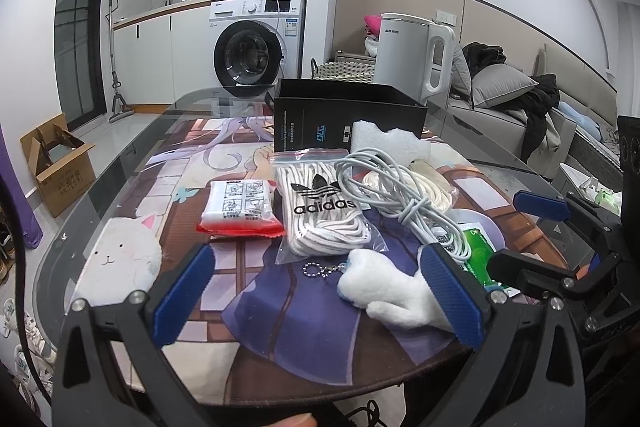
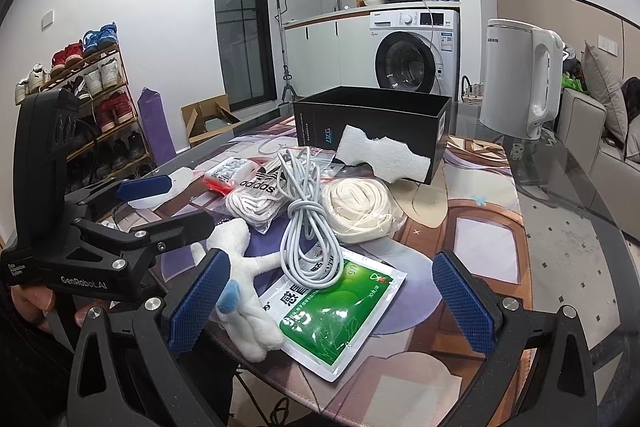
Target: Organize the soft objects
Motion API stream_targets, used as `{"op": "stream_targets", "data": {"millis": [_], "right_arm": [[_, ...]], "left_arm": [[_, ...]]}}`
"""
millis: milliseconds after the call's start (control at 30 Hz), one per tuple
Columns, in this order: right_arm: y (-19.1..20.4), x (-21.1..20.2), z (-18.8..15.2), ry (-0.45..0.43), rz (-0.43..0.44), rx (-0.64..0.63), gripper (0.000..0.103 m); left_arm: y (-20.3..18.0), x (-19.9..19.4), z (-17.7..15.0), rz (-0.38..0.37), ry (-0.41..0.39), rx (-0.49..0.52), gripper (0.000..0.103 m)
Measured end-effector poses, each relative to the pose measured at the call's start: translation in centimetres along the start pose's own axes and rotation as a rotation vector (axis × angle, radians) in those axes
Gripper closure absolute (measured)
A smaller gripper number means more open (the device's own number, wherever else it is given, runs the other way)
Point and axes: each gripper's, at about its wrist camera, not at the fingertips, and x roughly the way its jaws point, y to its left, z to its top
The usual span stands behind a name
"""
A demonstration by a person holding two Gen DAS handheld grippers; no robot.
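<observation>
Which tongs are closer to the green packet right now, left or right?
Right. The right tongs are open with the green packet lying between their fingers. The left tongs sit off to its side, open around the white plush toy.

The right gripper [image 2: 330, 301] hangs with jaws spread wide over a green sachet [image 2: 340, 319] on the table [image 2: 560, 227]. A white plush toy [image 2: 248, 291] lies beside its left finger. A grey cable [image 2: 304, 223] rests between two rope bundles before a black box [image 2: 372, 115].
</observation>
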Motion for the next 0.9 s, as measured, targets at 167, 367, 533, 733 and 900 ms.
{"op": "stream_targets", "data": {"millis": [167, 367, 533, 733, 900], "right_arm": [[-0.03, 0.04, 0.02, 0.001, -0.005, -0.002, 0.000], [-0.23, 0.08, 0.10, 0.010, -0.018, -0.005, 0.000], [-0.21, 0.28, 0.10, 0.028, -0.029, -0.022, 0.000], [-0.40, 0.42, -0.03, 0.042, -0.038, -0.017, 0.000], [-0.41, 0.59, -0.05, 0.050, -0.044, -0.018, 0.000]], "left_arm": [[0.02, 0.00, 0.07, -0.003, 0.000, 0.002, 0.000], [-0.34, -0.04, 0.00, -0.013, 0.003, 0.018, 0.000], [-0.50, -0.17, -0.04, -0.019, 0.002, 0.022, 0.000], [-0.59, -0.15, -0.07, -0.020, 0.002, 0.025, 0.000], [-0.69, -0.14, -0.12, -0.027, 0.000, 0.024, 0.000]]}}
